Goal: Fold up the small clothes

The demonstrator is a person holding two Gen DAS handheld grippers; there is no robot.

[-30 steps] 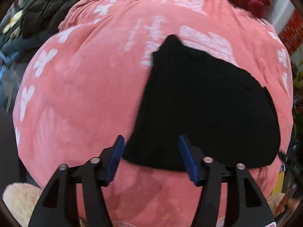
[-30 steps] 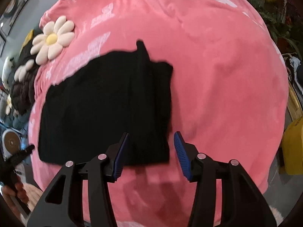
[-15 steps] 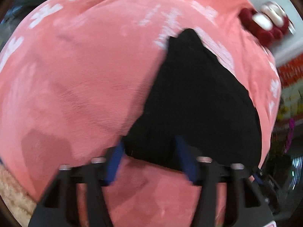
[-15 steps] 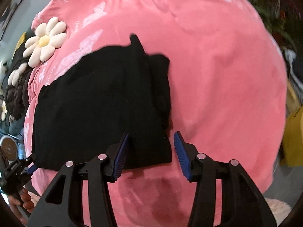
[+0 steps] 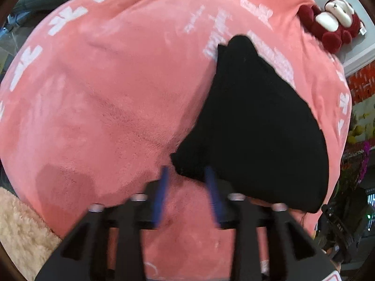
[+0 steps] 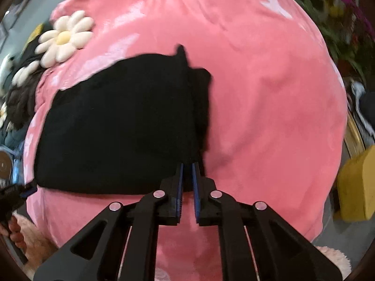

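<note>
Where our right gripper (image 6: 187,171) meets the cloth (image 6: 121,128), its blue pads are drawn nearly together on the near hem, at the cloth's right corner, so we judge it clamped on that edge. Our left gripper (image 5: 187,175) is blurred; its pads stand apart, with the cloth's near left corner (image 5: 187,161) lying between their tips, not yet pinched as far as we can tell.

The cloth itself is black, already lying doubled in part, and rests flat on the pink blanket (image 6: 269,117). Its long axis runs side to side between our two grippers, so each hand sits at its own near corner, and the cloth stretches away from the fingers toward the far side. A narrow folded strip (image 6: 201,107) lies along its right edge.

We judge the coming move a lift of the near hem carried forward onto the far edge, once the left pads close. Beyond the far edge the blanket is bare for some way, giving room. Farther off, a daisy cushion (image 6: 64,38) sits near the cloth's far left corner, and a red plush toy (image 5: 335,25) lies well apart at the blanket's edge.
</note>
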